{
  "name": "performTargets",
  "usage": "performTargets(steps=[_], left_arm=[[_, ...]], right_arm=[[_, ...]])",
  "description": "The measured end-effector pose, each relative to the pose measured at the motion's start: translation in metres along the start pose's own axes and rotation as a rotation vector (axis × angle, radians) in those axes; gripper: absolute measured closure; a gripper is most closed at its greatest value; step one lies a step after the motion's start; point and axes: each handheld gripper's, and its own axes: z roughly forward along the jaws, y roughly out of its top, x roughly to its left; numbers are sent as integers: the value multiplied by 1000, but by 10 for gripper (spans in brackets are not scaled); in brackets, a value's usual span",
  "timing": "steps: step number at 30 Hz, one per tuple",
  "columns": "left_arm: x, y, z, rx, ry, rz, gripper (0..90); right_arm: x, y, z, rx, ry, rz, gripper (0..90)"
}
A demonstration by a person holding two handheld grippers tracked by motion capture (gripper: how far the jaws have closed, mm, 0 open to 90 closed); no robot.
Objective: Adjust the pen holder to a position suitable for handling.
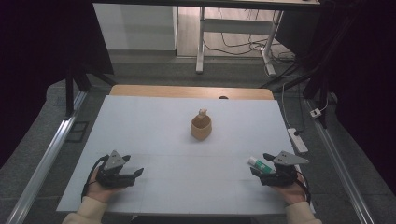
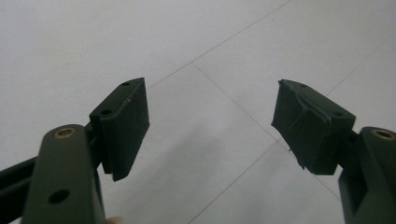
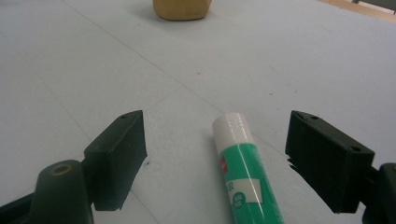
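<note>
Right gripper view looks along the right tongs [image 3: 215,158], whose jaws stand wide apart with a glue stick [image 3: 245,175] lying flat on the surface [image 3: 70,70] between them. Its white cap points away from the hand and its green body runs back toward the camera. Neither jaw touches it; the stick lies nearer the jaw on the right of that view, so it is off-centre in the gap. From the high view, the right tongs [image 1: 267,169] and the glue stick [image 1: 259,164] sit near the front right corner of the surface, with the person's hand behind them.

Left gripper view shows the left tongs [image 2: 210,126] also spread open, with nothing but bare white surface between the jaws. From above, the left tongs [image 1: 127,173] rest near the front left corner, well apart from everything else.

Farther out, a tan cup-like holder [image 1: 201,127] stands upright near the middle of the surface, toward the far edge, with something small poking out of its top. It is too small to identify.

The risk I see lies in the closing. The stick is round and lies loose, so if one jaw meets it first, it may roll or skid sideways across the smooth surface instead of being caught. A grip taken near the cap or too far from the middle could also let the stick tilt or slip once lifted.
</note>
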Motion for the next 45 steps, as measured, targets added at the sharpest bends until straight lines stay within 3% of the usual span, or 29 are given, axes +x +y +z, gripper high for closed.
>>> performTargets(steps=[8,29,45], left_arm=[[-2,1,0,5,11,17,264],[-3,0,-2,2,-7,11,256],[-3,12,-3,-22,-3,6,258]], right_arm=[[-1,1,-1,-8,6,8,213],[-1,0,2,-12,25,18,232],[1,2,2,-11,24,20,243]])
